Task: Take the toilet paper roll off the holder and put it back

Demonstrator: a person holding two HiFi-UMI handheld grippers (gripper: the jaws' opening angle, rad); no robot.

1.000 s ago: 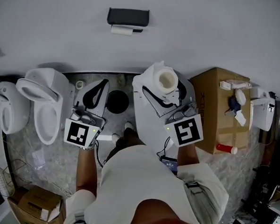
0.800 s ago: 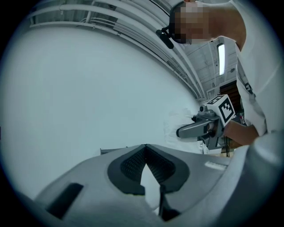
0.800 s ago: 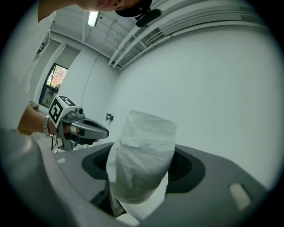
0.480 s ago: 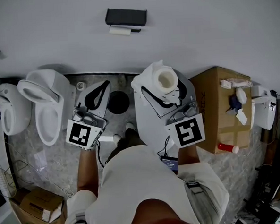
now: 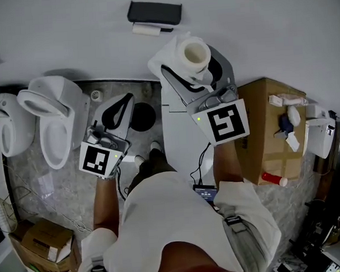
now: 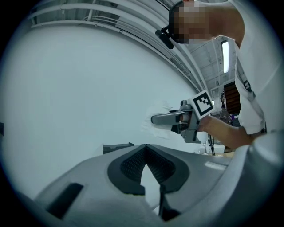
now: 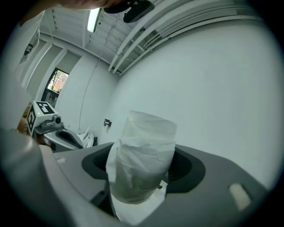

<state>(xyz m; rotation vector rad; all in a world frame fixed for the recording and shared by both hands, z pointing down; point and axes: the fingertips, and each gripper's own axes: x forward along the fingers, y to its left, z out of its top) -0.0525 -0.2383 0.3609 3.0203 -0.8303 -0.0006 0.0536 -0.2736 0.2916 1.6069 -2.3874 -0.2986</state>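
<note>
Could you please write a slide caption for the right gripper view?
Right tool gripping the toilet paper roll between its jaws, white wall behind.

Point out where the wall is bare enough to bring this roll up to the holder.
Bare wall lies either side of the holder and above the toilets. Directly under the holder it is tight: the roll sits close. The floor is crowded: toilets, box.

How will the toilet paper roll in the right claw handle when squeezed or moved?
Probably soft: the toilet paper roll looks wrinkled and dented where the right claw grips it. Likely light, since one claw holds it up. Its loose sheet may flap or unwind.
</note>
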